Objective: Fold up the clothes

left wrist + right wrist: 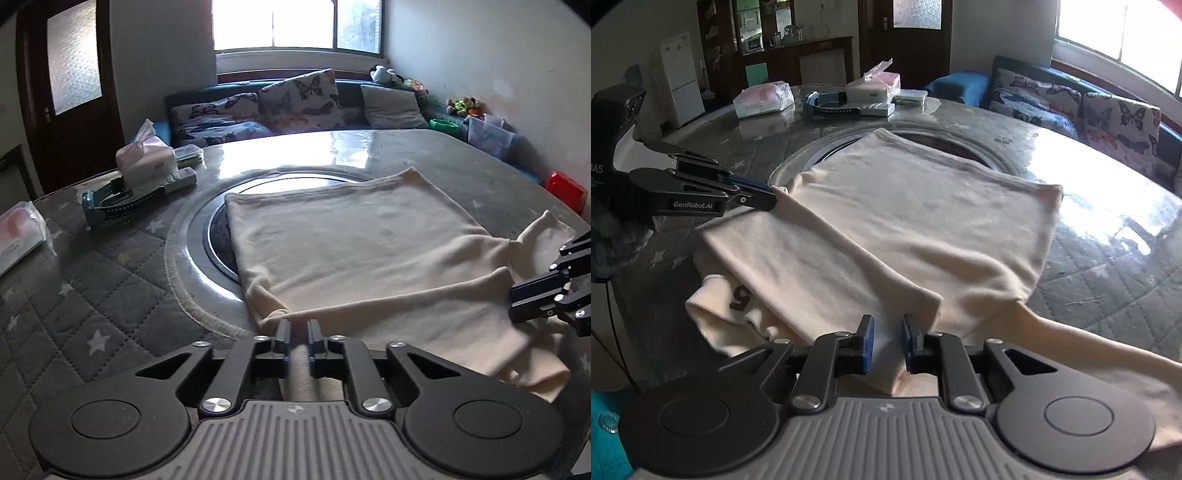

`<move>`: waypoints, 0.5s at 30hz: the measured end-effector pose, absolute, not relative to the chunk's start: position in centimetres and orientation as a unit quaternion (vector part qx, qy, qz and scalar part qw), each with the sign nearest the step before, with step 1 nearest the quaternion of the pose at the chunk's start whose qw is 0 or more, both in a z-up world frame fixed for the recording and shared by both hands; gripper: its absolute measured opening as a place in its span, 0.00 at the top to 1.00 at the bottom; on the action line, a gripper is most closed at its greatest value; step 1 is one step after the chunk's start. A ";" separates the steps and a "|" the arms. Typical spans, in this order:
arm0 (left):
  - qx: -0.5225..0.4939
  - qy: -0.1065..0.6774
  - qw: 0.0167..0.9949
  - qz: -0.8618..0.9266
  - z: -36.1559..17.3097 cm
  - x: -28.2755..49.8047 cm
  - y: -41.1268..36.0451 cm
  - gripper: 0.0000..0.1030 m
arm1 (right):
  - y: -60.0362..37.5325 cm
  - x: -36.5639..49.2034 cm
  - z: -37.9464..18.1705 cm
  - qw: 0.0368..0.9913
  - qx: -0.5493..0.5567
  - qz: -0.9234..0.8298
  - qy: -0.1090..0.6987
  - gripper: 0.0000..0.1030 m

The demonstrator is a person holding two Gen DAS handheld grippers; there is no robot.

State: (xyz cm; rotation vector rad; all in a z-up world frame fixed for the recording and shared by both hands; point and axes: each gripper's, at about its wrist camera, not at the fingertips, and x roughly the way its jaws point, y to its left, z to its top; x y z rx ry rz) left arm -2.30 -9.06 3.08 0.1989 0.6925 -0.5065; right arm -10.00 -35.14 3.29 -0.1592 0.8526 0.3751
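Observation:
A cream long-sleeved shirt [362, 243] lies partly folded on the round table, over the metal ring in its middle; it also shows in the right wrist view [908, 221]. My left gripper [298, 332] is shut on the shirt's near left edge; it shows from the side in the right wrist view [768, 197], pinching the cloth. My right gripper [887, 341] is shut on a fold of the shirt at the near right; it enters the left wrist view at the right edge [517, 302]. A dark printed mark [740, 295] shows on a lower layer.
A tissue box [144, 158], a remote [181, 181], a teal strap [114, 206] and a plastic packet [18, 232] sit on the table's left side. A sofa with butterfly cushions [295, 99] runs behind the table [110, 295]. A red box [565, 188] stands at the right.

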 end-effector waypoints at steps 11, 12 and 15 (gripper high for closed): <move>0.104 0.329 0.905 -0.250 3.6 -2.8 -10.1 0.71 | -35.6 -8.7 3.5 0.905 -0.051 0.162 0.390 0.83; 0.106 0.325 0.905 -0.253 3.7 -3.0 -10.3 0.70 | -35.5 -8.4 3.2 0.903 -0.054 0.161 0.394 0.83; 0.110 0.322 0.903 -0.262 3.9 -3.5 -10.6 0.70 | -35.4 -8.2 2.6 0.900 -0.063 0.159 0.400 0.81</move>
